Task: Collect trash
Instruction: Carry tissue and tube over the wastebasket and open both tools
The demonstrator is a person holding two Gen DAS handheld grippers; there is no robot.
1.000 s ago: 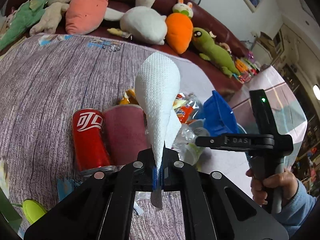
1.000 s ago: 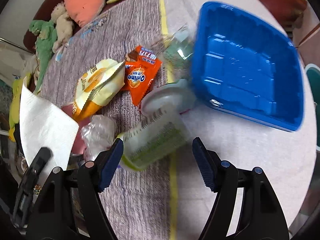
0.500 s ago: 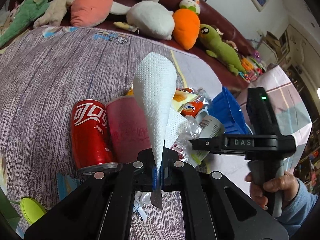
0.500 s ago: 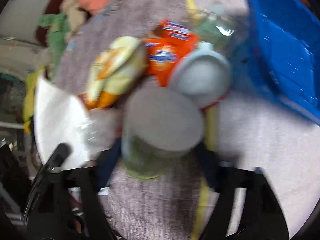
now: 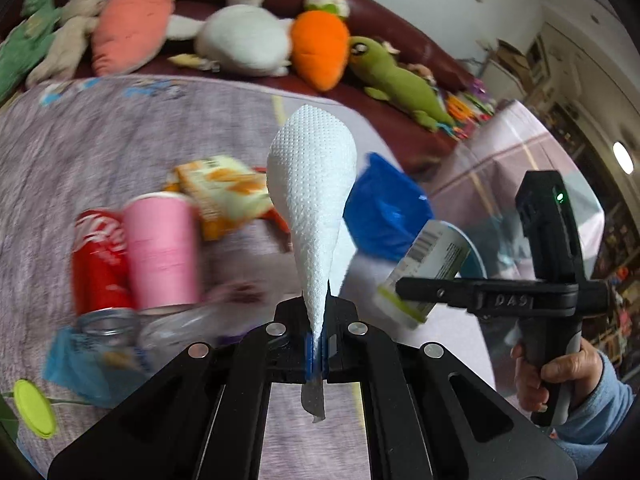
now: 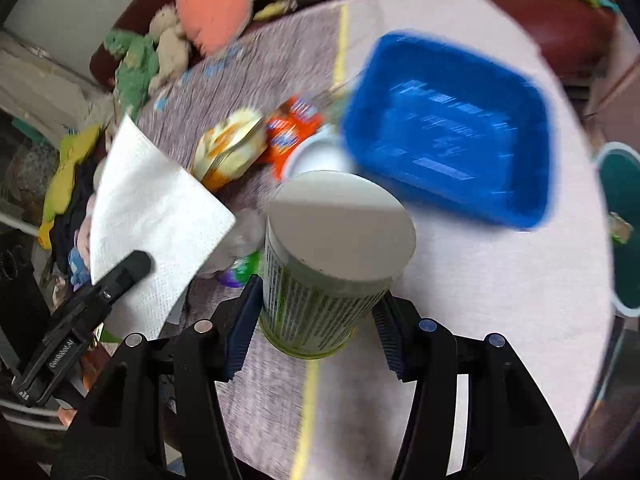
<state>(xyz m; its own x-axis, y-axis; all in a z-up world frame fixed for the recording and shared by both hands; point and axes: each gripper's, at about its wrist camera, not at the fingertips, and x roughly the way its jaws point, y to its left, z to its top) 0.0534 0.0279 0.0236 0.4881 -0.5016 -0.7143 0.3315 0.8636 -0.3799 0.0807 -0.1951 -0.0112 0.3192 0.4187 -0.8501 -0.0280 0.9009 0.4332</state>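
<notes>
Trash: we've got two pieces in hand; rest sits on the table [image 6: 480,280] in a pile; can [image 5: 98,256], pink cup [image 5: 162,252], snack bags [image 5: 224,196], an orange wrapper [image 6: 292,132] and a white lid [image 6: 316,158] beside the blue bin [image 6: 448,128].

Left gripper [image 5: 317,354]: jaws fully closed, pinching a paper towel [image 5: 312,200] by its lower edge; the sheet stands up from the pads.

Right gripper [image 6: 316,336]: jaws have just been closing and sit about half open, clamped on a tub [image 6: 332,248] with green print, pads on both sides of its wall; tub looks clear of the table, tilted, flat white end facing the camera; a hand [image 5: 556,376] on the grip shows in the left view.

Step, as we read it: carry phase; both pickups done, neither piece dropped yet; bin looks empty and lies ahead of the tub.

Next move needs: tub over the bin's opening, then release; towel follows, but it's light and may cling to the pads or drift outside the rim, so we go low before letting go; watch the two grippers don't cross over the bin.
</notes>
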